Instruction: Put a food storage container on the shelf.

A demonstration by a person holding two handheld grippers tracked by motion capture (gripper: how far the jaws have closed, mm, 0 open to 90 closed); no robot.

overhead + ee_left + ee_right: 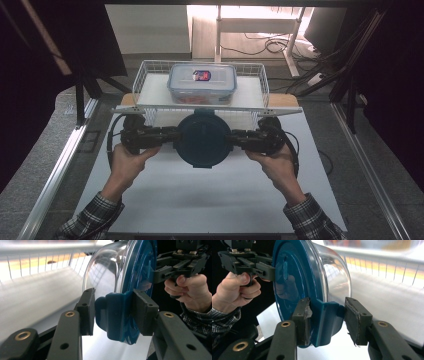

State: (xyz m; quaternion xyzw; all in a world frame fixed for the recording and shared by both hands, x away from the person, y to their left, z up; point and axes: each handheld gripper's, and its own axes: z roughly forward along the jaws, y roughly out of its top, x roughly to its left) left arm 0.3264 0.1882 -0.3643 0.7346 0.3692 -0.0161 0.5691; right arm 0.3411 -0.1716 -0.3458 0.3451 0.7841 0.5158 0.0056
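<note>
A round container (202, 142) with a dark blue lid and a clear bowl hangs above the white table, held from both sides. My left gripper (172, 137) is shut on its left latch tab (117, 315), with a pad against each face. My right gripper (235, 139) is shut on the opposite latch tab (325, 317). The clear bowl (105, 272) bulges away from the lid (292, 277). In the left gripper view, the right gripper (180, 265) and its hand are beyond the lid. In the right gripper view, the left gripper (249, 263) is at the far side.
Just behind the container a white wire basket (145, 75) sits on a raised shelf with a wooden board under it. Inside stands a clear rectangular food box (202, 82). The white tabletop (200, 200) lies below, with metal rails (60, 160) along both sides.
</note>
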